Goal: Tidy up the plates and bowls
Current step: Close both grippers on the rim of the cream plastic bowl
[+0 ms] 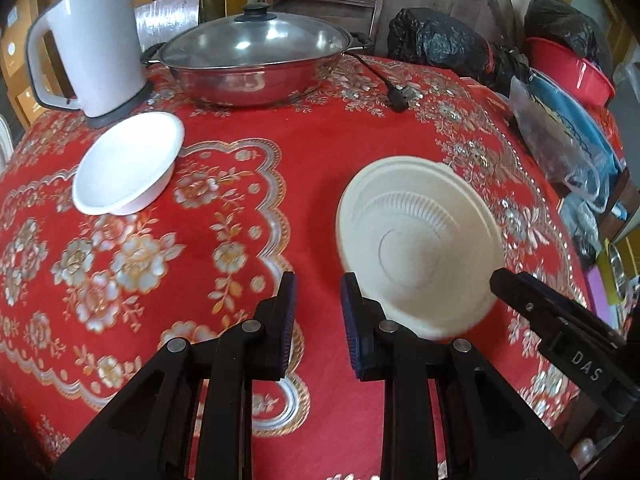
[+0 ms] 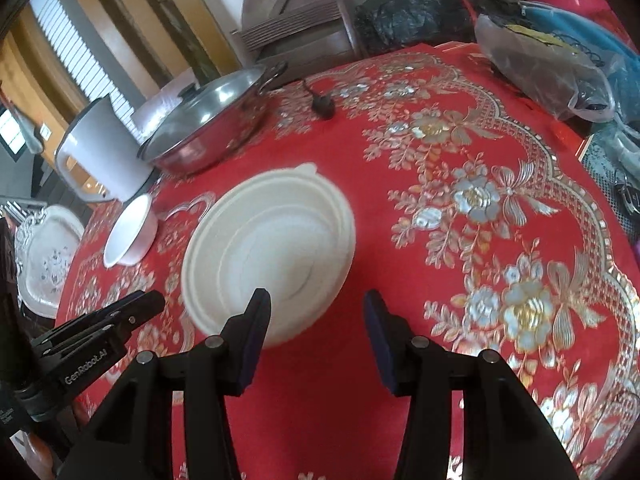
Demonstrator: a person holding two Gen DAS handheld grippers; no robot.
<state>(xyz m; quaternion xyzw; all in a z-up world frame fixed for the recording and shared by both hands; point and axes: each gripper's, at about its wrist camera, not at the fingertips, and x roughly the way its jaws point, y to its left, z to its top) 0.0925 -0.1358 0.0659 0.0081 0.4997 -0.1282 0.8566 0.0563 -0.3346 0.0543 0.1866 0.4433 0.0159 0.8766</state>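
A large cream bowl with a ribbed inner wall sits on the red flowered tablecloth, blurred in both views. A smaller white bowl stands farther left, near the kettle. My left gripper hovers just left of the cream bowl, its jaws nearly together with only cloth behind the gap. In the right wrist view my right gripper is open over the near right rim of the cream bowl, with nothing between its fingers. The white bowl lies beyond. Each gripper's tip shows at the edge of the other's view.
At the back stand a white kettle and a steel pot with a glass lid, its plug on the cloth. Black bags, a red basin and a plastic bag crowd the right edge.
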